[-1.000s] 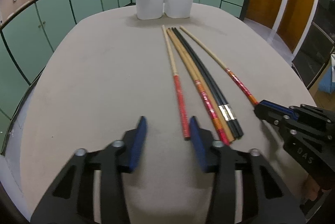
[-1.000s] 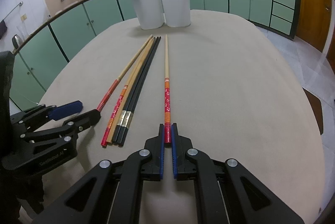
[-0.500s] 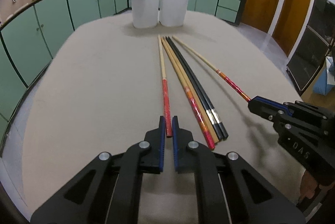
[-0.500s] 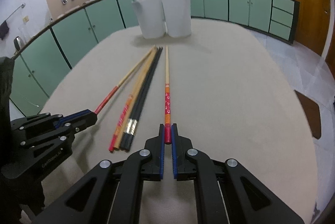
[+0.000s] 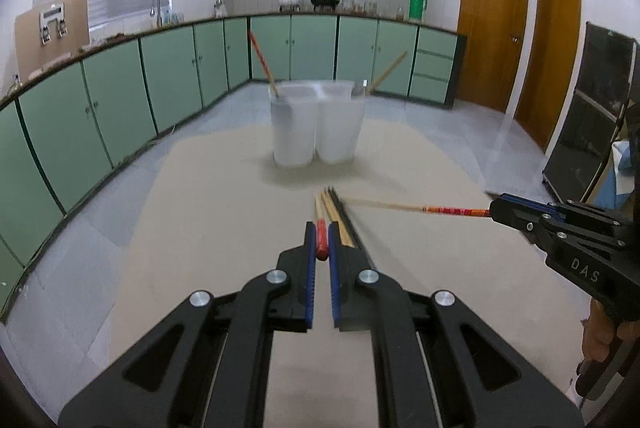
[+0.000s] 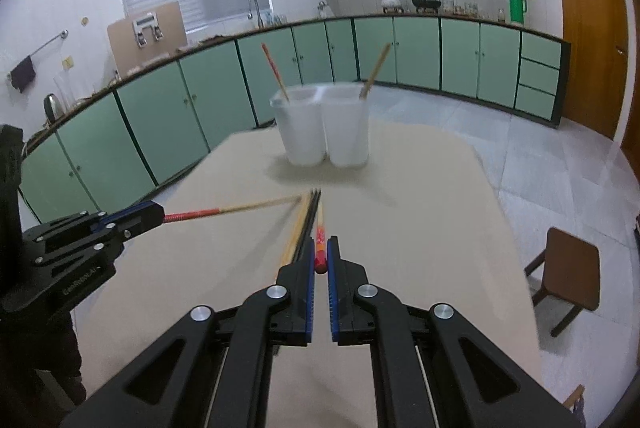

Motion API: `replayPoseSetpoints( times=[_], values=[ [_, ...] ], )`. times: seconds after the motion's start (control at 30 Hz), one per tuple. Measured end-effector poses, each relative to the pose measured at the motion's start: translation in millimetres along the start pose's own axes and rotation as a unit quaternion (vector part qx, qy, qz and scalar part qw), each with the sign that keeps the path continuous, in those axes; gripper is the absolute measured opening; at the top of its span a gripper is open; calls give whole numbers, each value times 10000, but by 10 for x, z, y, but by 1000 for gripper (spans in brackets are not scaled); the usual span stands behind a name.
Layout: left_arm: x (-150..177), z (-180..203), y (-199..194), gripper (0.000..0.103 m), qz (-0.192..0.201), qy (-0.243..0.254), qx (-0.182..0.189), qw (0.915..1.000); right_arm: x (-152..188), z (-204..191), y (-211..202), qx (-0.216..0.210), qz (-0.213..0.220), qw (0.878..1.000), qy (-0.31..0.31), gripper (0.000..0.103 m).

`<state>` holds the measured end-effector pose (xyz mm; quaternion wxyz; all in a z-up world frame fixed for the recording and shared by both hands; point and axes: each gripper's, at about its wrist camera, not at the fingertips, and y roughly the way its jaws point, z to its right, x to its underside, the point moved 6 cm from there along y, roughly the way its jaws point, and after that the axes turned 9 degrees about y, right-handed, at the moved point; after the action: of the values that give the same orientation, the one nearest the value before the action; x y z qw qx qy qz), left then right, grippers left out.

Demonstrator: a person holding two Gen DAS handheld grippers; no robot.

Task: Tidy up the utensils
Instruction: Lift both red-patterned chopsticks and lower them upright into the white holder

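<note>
My left gripper [image 5: 321, 242] is shut on the red end of a red-handled chopstick [image 5: 320, 240] and holds it lifted, pointing at the cups; it also shows in the right wrist view [image 6: 224, 211]. My right gripper [image 6: 321, 256] is shut on an orange-red patterned chopstick [image 6: 320, 242], seen from the left wrist view [image 5: 420, 208] with its tip toward the pile. Several chopsticks [image 5: 338, 218] lie on the table between them. Two white cups [image 5: 316, 124] stand at the table's far end, each with one chopstick leaning in it.
The beige table [image 5: 224, 212] ends just behind the cups. Green cabinets [image 5: 120, 88] line the room. A brown stool [image 6: 568, 272] stands on the floor to the right. Wooden doors [image 5: 492, 36] are at the far right.
Both grippers have lifted and tilted up, raising their chopstick ends off the table. The left gripper, open one second ago, closed on the red-handled chopstick.
</note>
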<state>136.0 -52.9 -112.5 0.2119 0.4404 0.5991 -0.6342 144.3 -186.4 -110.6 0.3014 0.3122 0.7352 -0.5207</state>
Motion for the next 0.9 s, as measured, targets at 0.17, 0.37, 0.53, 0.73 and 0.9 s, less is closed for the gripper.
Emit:
replayPoseSetpoints(
  times=[0.17,0.37,0.53,0.73,0.9],
  values=[
    [-262,-44,-64,5,275,42,13,9996,-323,-88,-123,-17,223,9996,-169,6],
    [-478,-84,-98,5,472,90,106,9988,-664,-196,-208,-99,393,9985,-380,6],
    [-632,-110,-132,5,587,95,226,9980,-885,-266,-267,-228,461,9974,-495,6],
    [-913,-149,-218,5,857,146,311,9957,-1237,-325,-347,-339,687,9950,-643,6],
    [-1244,-156,-259,5,1161,290,282,9924,-1623,-363,-414,-407,996,9916,-711,6]
  ],
)
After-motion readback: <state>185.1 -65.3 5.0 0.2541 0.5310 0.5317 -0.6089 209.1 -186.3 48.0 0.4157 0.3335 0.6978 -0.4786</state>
